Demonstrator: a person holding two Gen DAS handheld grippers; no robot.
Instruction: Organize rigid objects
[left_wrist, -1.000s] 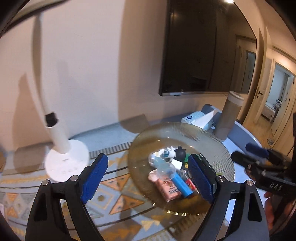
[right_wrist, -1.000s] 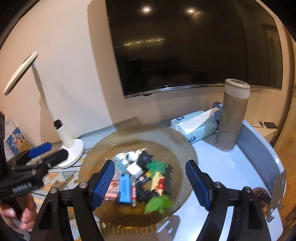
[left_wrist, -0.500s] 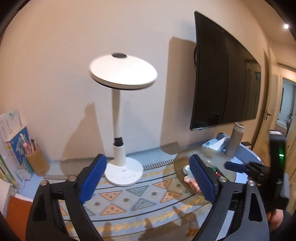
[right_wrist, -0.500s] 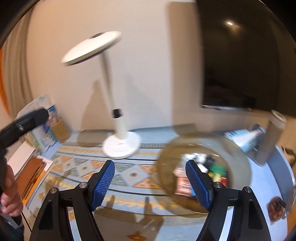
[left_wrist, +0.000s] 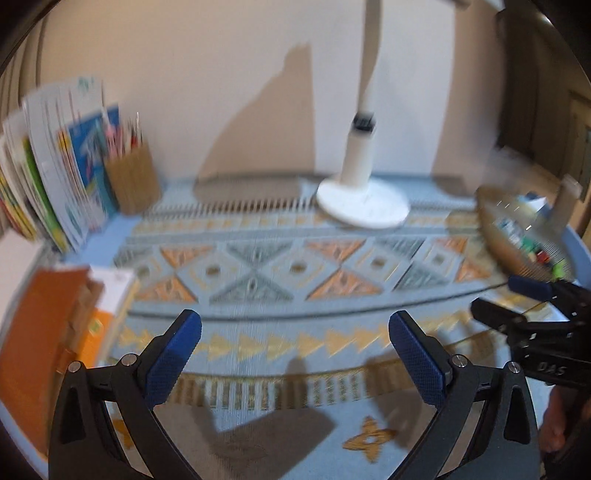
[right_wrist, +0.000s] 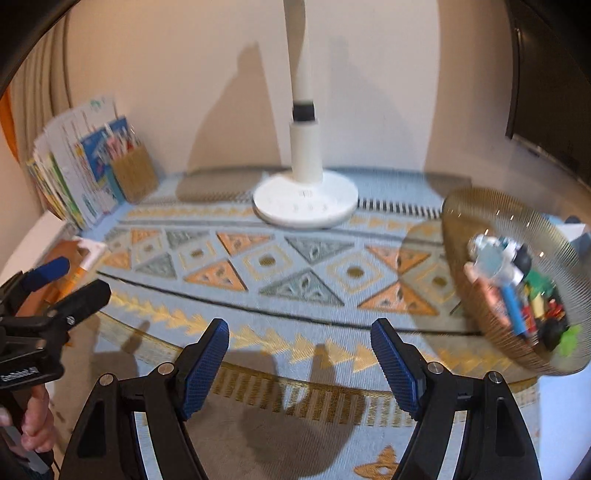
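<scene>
Your left gripper (left_wrist: 294, 330) is spreading wider with nothing between its pads, your right gripper (right_wrist: 300, 334) hangs open and empty, both above the patterned mat (right_wrist: 288, 273), while the toys (right_wrist: 517, 288) sit in the glass bowl (right_wrist: 465, 206) far right on the counter (right_wrist: 561, 424).

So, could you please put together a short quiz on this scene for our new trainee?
1. True or false: the right gripper holds a toy.
2. Where do the small toys lie? A) in the ribbed glass bowl B) on the patterned mat C) in the pencil cup
3. Fill in: the white base on the mat's far edge belongs to a desk ____.

Key: 1 false, nothing is between its fingers; 2 A; 3 lamp.
</scene>
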